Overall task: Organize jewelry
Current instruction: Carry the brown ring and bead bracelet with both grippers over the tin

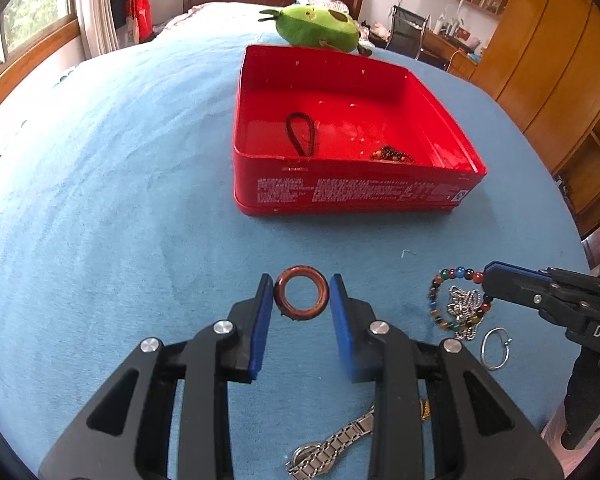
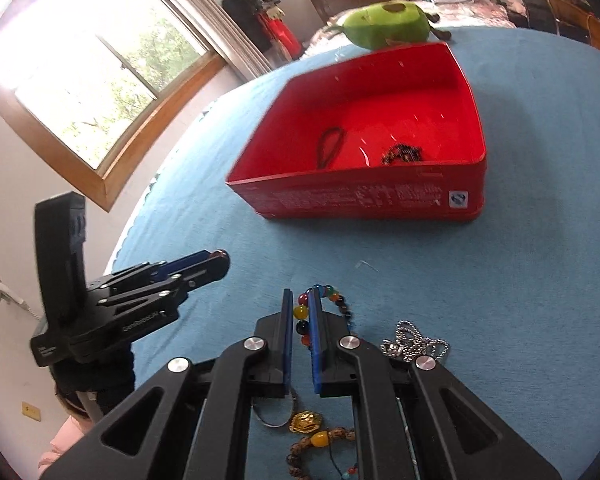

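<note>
My left gripper [image 1: 302, 294] is shut on a brown ring bangle [image 1: 301, 293], its blue pads touching both sides, low over the blue bedspread. My right gripper [image 2: 301, 312] is shut on a multicoloured bead bracelet [image 2: 300, 314], whose loop also shows in the left wrist view [image 1: 456, 296]. A red tin box [image 1: 452, 196] [image 2: 364, 196] stands open ahead; inside lie a black cord loop [image 1: 300, 132] [image 2: 330, 146] and a dark bead bracelet [image 1: 392, 154] [image 2: 402, 154].
A silver ball chain [image 1: 464, 312] [image 2: 416, 340], a silver hoop [image 1: 495, 348], a metal watch [image 1: 328, 452], a gold charm [image 2: 306, 422] and a brown bead string [image 2: 320, 440] lie near the grippers. A green plush toy [image 1: 320, 26] sits behind the box.
</note>
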`<state>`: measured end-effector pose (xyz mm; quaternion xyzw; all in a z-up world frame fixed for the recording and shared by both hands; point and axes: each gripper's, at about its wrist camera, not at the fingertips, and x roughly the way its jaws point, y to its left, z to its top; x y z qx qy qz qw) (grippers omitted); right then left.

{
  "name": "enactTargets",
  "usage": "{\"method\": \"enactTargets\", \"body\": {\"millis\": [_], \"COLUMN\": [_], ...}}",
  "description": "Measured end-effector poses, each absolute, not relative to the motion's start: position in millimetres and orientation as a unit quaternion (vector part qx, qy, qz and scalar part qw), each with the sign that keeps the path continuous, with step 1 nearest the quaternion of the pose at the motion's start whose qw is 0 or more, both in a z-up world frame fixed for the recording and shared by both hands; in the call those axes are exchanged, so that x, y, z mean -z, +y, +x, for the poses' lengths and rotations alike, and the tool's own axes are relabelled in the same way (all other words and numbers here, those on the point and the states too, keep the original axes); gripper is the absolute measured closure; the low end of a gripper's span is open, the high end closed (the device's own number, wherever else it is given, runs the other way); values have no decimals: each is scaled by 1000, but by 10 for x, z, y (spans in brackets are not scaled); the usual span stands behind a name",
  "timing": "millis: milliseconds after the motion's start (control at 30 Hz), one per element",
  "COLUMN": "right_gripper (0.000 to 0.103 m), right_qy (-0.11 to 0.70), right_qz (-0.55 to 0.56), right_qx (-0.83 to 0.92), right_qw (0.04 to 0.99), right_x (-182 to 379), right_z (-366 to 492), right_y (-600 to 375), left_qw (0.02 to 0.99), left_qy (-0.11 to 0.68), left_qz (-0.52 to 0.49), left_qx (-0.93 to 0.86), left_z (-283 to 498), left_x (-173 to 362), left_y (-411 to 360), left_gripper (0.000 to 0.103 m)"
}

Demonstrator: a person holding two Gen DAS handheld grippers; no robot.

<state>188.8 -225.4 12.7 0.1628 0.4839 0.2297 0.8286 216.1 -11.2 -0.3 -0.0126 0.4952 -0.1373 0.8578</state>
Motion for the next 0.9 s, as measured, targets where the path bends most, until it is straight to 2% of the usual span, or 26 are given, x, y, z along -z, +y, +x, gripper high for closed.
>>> {"method": "enactTargets", "body": {"millis": [267,533,733,900], "right_gripper": [96,96,96,96], "right_qy": [474,446,420,401], "right_qz": [164,163,175,190], "right_qx": [-234,-245,-254,-245], "right_qw": [833,845,854,862], "right_x": [-207,-533,-796,-864], "right_z": [1876,1898,2149,2518], "right_y": [-2278,-2325,-2369,-2449], "left_qw": [859,871,881,882], "left_qy": [493,467,444,441], "left_qz": [-18,-25,-39,-50], "left_qx": [136,148,156,161], "left_z": [2194,2223,2492,2817], "left_x": [-28,-366,-634,-645], "left_y": [-106,-133,-247,-388], "left_gripper": [75,75,75,75]}}
